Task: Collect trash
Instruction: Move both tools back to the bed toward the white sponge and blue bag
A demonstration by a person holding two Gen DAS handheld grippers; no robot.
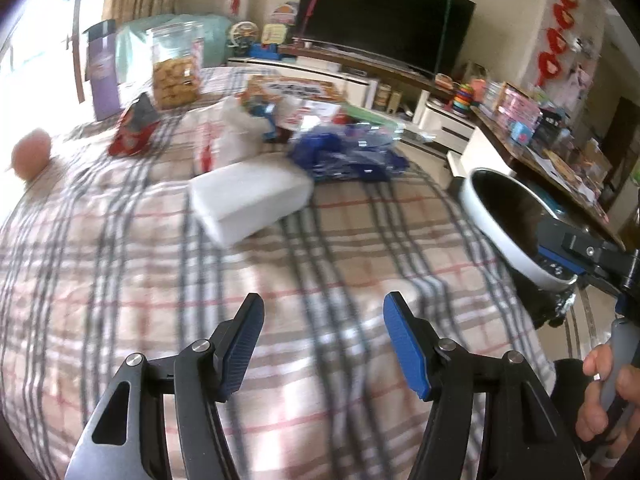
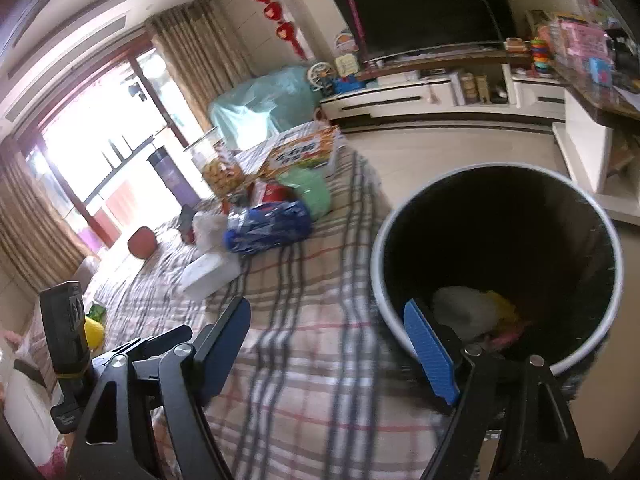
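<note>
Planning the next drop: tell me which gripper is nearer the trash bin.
Right. The right gripper stands open at the trash bin, one finger overlapping its rim. The left gripper is open over the plaid cloth, the bin off to its right.

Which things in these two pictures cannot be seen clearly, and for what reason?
- Trash in the bin, right wrist view: the dark inside and the right gripper finger cover it; only white and yellow scraps show.
- Bin, left wrist view: the other gripper's body hides its near side.
- Blue wrapper, left wrist view: motion blur, print unreadable.
- Printed box, right wrist view: lettering too small to read.
</note>
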